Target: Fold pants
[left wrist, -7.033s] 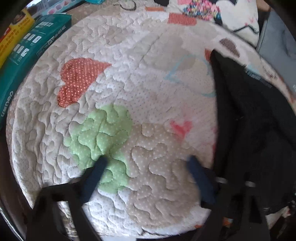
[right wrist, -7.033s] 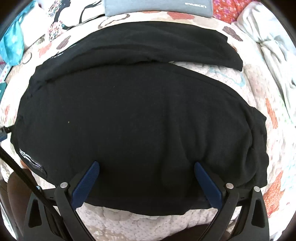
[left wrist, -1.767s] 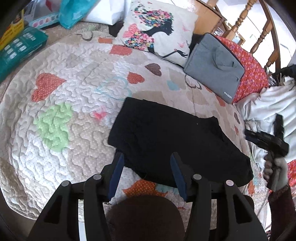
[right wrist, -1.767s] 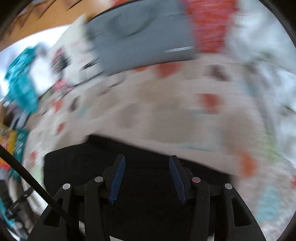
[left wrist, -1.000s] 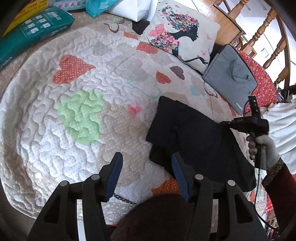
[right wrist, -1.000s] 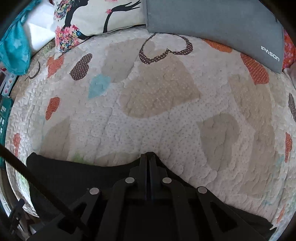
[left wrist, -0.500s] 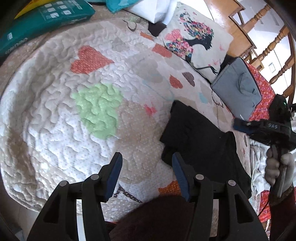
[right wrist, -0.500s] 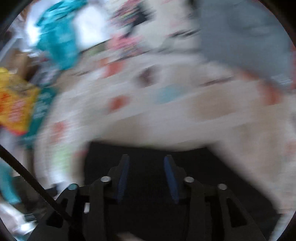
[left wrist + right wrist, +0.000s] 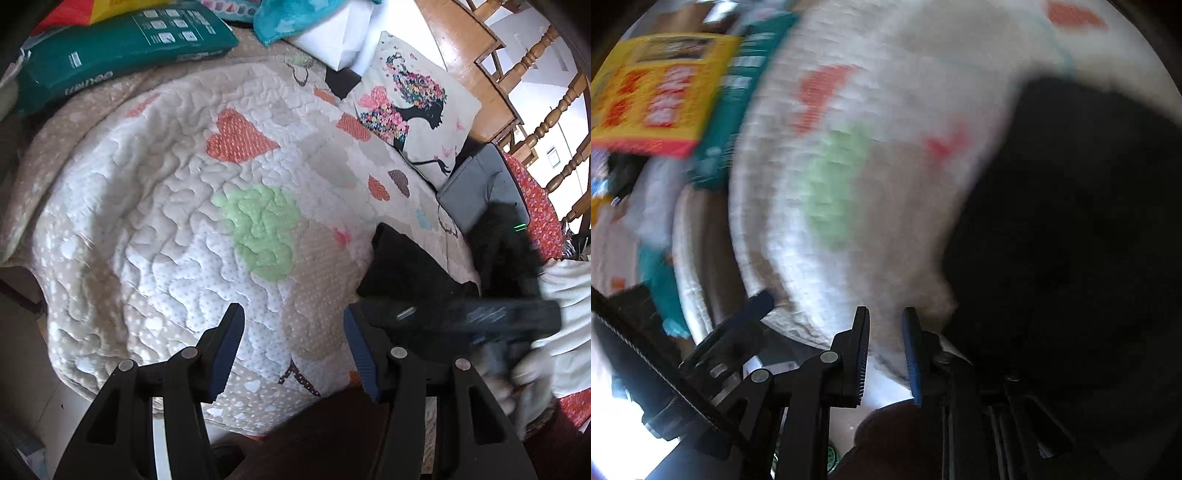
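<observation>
- As the pants (image 9: pixel 402 269) lie in a compact dark bundle on the quilt (image 9: pixel 155 229), folding seems nearly done.
- Left claw (image 9: pixel 293 341) is open and empty; right claw (image 9: pixel 884 354) is slightly parted, holding nothing.

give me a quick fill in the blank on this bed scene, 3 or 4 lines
1. The folded pants are ____ in colour.
2. The left tongs are open and hold ____.
3. The large heart in the middle of the quilt is ____.
4. The gap between the right tongs' pads is ____ than the left's.

Missing words: black; nothing; green; narrower
</observation>
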Tool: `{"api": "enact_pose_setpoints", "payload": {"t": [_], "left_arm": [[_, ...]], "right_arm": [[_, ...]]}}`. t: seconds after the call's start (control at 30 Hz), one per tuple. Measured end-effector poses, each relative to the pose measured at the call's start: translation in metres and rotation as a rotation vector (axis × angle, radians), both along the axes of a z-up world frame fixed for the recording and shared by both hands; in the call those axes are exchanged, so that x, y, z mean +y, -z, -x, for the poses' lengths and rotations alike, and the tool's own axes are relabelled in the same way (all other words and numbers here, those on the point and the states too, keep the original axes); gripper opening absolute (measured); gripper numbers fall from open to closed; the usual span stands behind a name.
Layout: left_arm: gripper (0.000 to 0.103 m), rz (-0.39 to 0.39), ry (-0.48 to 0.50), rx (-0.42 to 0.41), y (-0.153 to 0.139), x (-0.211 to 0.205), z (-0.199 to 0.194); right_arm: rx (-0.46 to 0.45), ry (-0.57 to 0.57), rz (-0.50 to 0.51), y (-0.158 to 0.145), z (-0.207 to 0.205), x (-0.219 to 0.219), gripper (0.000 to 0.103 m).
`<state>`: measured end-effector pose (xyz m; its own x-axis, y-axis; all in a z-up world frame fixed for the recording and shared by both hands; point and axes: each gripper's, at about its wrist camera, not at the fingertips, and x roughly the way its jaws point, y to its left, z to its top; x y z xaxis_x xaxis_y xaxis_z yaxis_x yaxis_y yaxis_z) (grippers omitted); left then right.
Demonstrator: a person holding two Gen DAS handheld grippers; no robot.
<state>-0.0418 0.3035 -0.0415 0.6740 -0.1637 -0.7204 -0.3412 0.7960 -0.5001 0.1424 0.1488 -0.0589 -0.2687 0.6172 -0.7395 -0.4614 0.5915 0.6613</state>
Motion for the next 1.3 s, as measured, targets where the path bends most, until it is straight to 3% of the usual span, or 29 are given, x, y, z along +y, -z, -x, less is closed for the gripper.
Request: {"api": "enact_pose_setpoints", "payload": {"t": [0.07,0.13,0.2,0.3,0.33,0.37,0.4,0.43,0.6,0.67,0.73,0.83,0.93,1.03,1.13,1.2,1.3], "left_arm": [[0.055,0.010,-0.009,-0.009,0.000,0.002,0.002],[0.055,0.020,-0.010,-0.010,0.002,0.002,0.003],[0.055,0.023,-0.005,-0.005,0.004,0.000,0.004],[0.055,0.027,-0.004,-0.009,0.003,-0.002,0.007],[0.055,0.024,-0.003,-0.014,0.002,-0.002,0.009],[0.055,0.022,-0.002,-0.020,0.000,-0.003,0.012],[0.055,0.022,-0.001,-0.025,-0.001,-0.002,0.014],[0.056,0.023,-0.002,-0.027,-0.001,-0.002,0.016],[0.057,0.044,-0.023,-0.010,0.006,0.004,0.017],[0.057,0.053,-0.020,-0.008,0.008,0.003,0.018],[0.057,0.046,-0.017,-0.013,0.006,0.002,0.020],[0.057,0.046,-0.030,-0.017,0.005,0.006,0.023],[0.057,0.056,-0.043,-0.021,0.007,0.011,0.023],[0.057,0.065,-0.039,-0.017,0.008,0.009,0.021],[0.057,0.063,-0.024,-0.013,0.007,0.002,0.016],[0.057,0.062,-0.019,-0.019,0.003,-0.002,0.017],[0.057,0.037,-0.007,-0.026,-0.004,-0.007,0.018]], "right_arm": [[-0.120,0.034,0.028,-0.029,-0.006,-0.013,0.021],[-0.263,0.030,0.119,-0.048,-0.007,-0.021,0.040],[-0.308,0.008,0.166,-0.046,-0.005,-0.020,0.050],[-0.383,-0.066,0.305,-0.020,0.006,-0.007,0.049],[-0.423,-0.082,0.345,-0.013,0.010,-0.004,0.027],[-0.455,-0.081,0.362,-0.012,0.013,-0.002,0.026],[-0.442,-0.051,0.329,-0.016,0.013,-0.006,0.022],[-0.423,-0.034,0.297,-0.020,0.012,-0.010,0.012],[-0.384,-0.025,0.247,-0.030,0.017,-0.021,0.013],[-0.297,-0.036,0.232,-0.013,0.016,-0.012,0.018],[-0.192,-0.009,0.191,0.000,0.014,-0.018,0.033],[-0.055,0.060,0.032,-0.014,0.001,-0.034,0.045],[-0.006,0.121,-0.110,-0.039,-0.016,-0.051,0.045],[-0.087,0.193,-0.062,-0.047,-0.034,-0.049,0.045],[-0.092,0.269,0.053,-0.024,-0.055,-0.040,0.045],[-0.049,0.301,0.116,0.004,-0.064,-0.034,0.045],[0.035,0.384,0.044,0.014,-0.069,-0.039,0.053]]}}
